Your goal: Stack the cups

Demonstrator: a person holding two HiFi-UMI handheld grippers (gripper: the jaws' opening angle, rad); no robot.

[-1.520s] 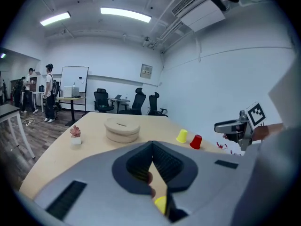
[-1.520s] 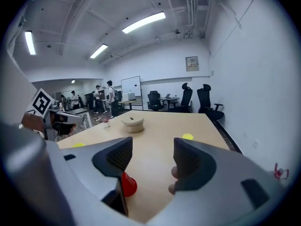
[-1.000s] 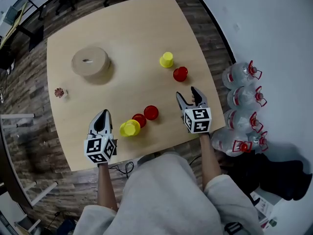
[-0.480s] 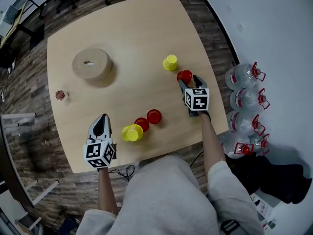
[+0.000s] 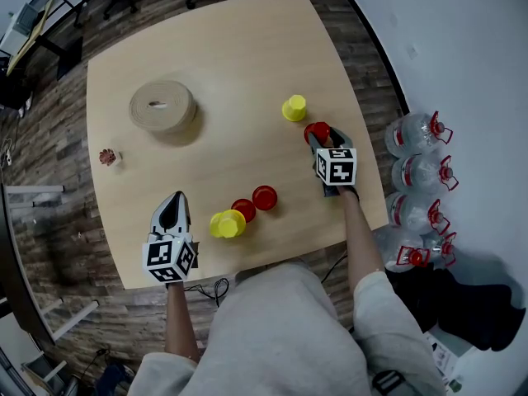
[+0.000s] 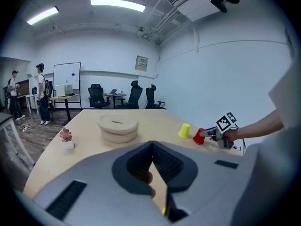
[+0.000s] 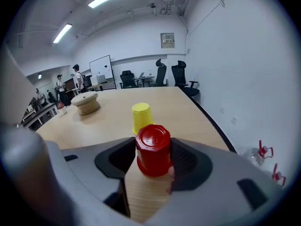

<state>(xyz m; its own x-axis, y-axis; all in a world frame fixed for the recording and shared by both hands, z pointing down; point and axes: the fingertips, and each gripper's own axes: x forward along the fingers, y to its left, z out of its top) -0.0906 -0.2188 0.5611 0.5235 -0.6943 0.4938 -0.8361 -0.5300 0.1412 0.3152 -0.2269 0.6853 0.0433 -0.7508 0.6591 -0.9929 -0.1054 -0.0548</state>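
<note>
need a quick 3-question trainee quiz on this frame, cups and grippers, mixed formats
1. True or false: the left gripper is holding a cup.
2. What sits between the jaws of the right gripper? A) a yellow cup B) a red cup C) nothing
3. How many red cups are on the table?

Key
1. False: its jaws are together and empty.
2. B: the jaws have just been closing on it, and the pads now touch its sides.
3. Three: the gripped one, plus two nearer the left gripper.

My right gripper (image 7: pixel 153 157): jaws just closing, pads now on the upturned red cup (image 7: pixel 153 147); yellow cup (image 7: pixel 141 117) just behind.
</note>
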